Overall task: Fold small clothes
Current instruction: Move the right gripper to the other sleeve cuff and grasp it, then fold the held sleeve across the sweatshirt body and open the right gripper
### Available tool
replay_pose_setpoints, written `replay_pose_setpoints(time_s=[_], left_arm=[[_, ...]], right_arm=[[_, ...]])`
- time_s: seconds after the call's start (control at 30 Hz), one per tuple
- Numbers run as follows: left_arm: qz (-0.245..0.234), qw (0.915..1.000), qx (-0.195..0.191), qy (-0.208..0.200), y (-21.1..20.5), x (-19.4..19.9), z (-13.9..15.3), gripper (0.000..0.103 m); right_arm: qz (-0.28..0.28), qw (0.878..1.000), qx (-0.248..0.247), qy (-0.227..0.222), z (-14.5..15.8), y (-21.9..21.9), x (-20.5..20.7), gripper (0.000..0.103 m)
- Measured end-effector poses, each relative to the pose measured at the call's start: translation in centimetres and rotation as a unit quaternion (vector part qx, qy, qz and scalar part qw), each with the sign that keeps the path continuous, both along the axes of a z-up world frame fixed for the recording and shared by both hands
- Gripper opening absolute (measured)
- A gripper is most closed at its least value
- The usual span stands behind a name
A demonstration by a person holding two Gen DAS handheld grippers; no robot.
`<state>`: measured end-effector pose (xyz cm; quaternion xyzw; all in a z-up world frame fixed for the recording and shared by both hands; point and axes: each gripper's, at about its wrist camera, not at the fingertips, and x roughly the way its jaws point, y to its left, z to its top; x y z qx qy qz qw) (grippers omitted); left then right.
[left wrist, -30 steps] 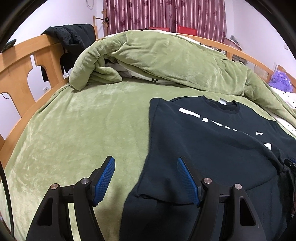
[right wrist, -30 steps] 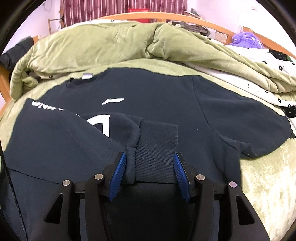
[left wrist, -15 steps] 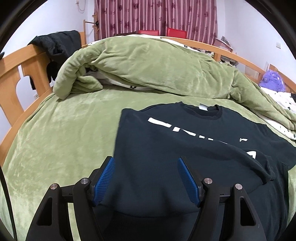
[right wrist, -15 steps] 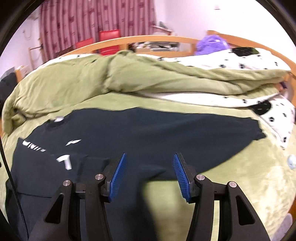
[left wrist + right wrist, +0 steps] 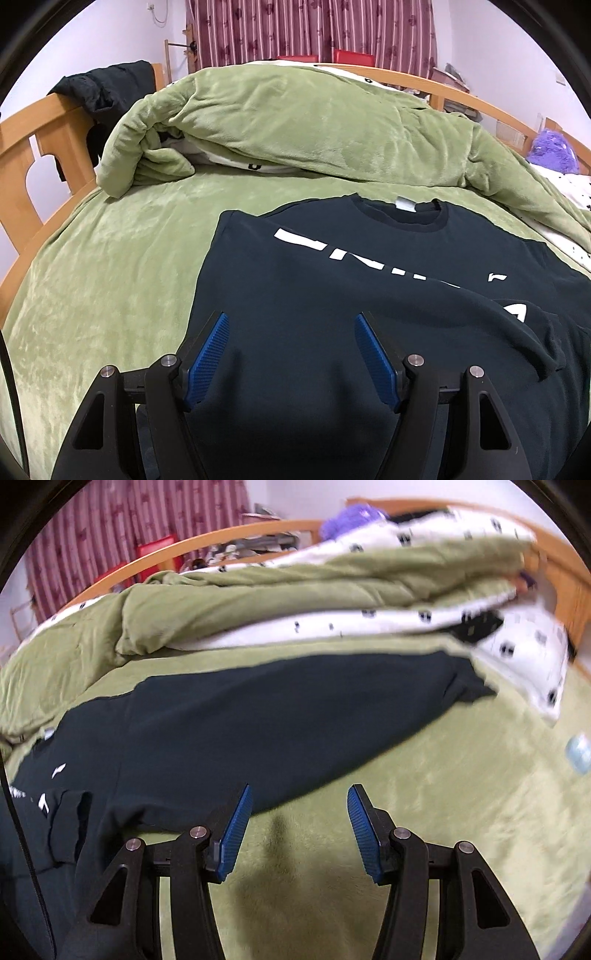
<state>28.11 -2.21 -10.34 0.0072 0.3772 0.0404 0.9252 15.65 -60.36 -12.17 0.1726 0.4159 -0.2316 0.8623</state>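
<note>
A dark sweatshirt (image 5: pixel 332 295) with white lettering lies flat on the green bed cover (image 5: pixel 110 277). One sleeve is folded across its chest, cuff (image 5: pixel 554 343) at the right. My left gripper (image 5: pixel 291 350) is open and empty, hovering over the sweatshirt's lower part. In the right wrist view the other sleeve (image 5: pixel 314 709) stretches out to the right across the cover. My right gripper (image 5: pixel 299 827) is open and empty, above the green cover just beside that sleeve's lower edge.
A bunched green duvet (image 5: pixel 314 122) and a white spotted quilt (image 5: pixel 406 624) lie behind the sweatshirt. A wooden bed rail (image 5: pixel 33 147) with a black jacket (image 5: pixel 107 85) stands at the left. A small pale blue object (image 5: pixel 578 753) lies on the cover at the right.
My right gripper let go of the folded sleeve's cuff and swung right toward the outstretched sleeve. My left gripper moved right, from the sweatshirt's edge to over its body.
</note>
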Motion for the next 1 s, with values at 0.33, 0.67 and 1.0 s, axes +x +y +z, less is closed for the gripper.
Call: replay_pose_setpoints(time_s=[0.33,0.67,1.0], left_arm=[[0.0,0.9999,0.016,0.001,0.0,0.7,-0.6,0.069],[-0.002,0.9998,0.02,-0.003,0.5,0.5,-0.3,0.069],[0.006,0.9995,0.006,-0.031,2.1,-0.6,2.2,0.069]], right_arm=[[-0.042,0.998,0.038,-0.001,-3.3,-3.0,3.0,0.053],[-0.066,0.996,-0.018,-0.051,0.1,-4.3,4.7,0.007],[0.024,0.984,-0.094,-0.151,12.6,6.9,6.2,0.007]])
